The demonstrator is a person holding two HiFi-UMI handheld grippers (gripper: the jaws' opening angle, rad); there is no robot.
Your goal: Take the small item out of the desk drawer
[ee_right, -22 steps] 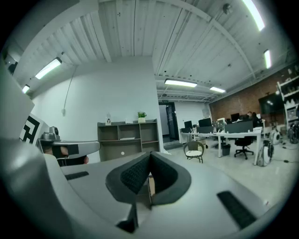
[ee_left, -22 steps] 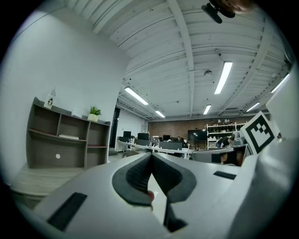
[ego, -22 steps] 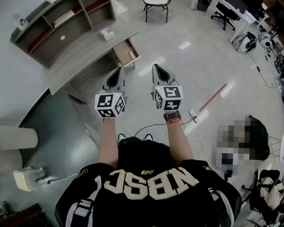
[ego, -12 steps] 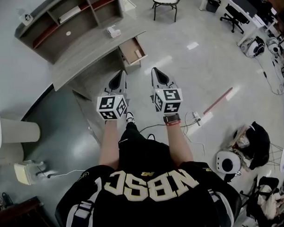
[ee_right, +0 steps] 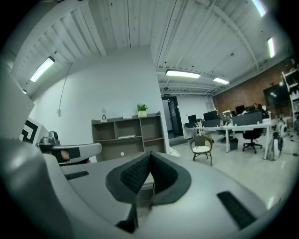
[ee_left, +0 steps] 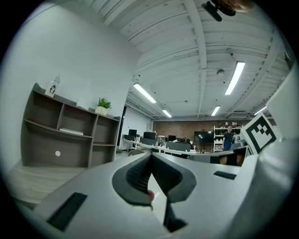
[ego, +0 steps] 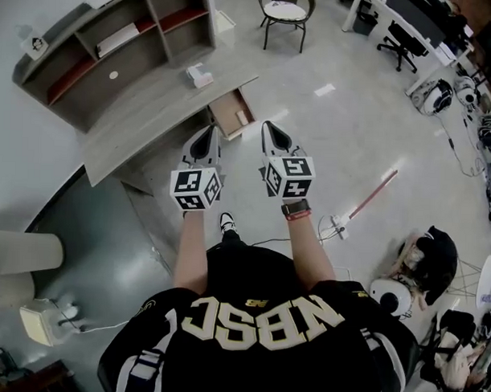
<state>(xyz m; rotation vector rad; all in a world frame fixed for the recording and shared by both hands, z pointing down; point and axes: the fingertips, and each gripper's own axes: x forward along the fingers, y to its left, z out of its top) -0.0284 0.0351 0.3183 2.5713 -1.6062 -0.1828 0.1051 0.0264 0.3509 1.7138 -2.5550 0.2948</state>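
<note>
**Head view.** I look steeply down on a pale, glossy floor (ego: 336,130) with one darker grey patch at the left. There is one grey wood-grain desk (ego: 144,107) carrying one shelf unit (ego: 114,34). One white box (ego: 199,75) sits on the desktop. One drawer (ego: 227,110) stands pulled out of the desk, and the small white item (ego: 242,118) lies inside it, at its right edge. One round-seated chair (ego: 284,12) stands beyond, and one red-and-white rod (ego: 368,197) lies on the floor to the right. I hold two tools, the left gripper (ego: 207,134) and the right gripper (ego: 269,129), side by side and well above the floor. The drawer and its item lie ahead of both tips, between their two lines, nearer the left gripper, and they touch neither.

**Left gripper view.** The jaws meet at their tips, so I read this tool as closed. I cannot identify a small reddish spot (ee_left: 149,196) low in the gap. Beyond are the shelf unit, one potted plant (ee_left: 102,106) on top of it, and ribbed ceiling panels with strip lights. The drawer is out of sight here.

**Right gripper view.** The pads meet at their tips with nothing clamped between them, so this tool is closed too. The shelf unit, plant and chair stand ahead, with office desks to the right. The left gripper shows at the left edge. I cannot make out the item here.
</note>
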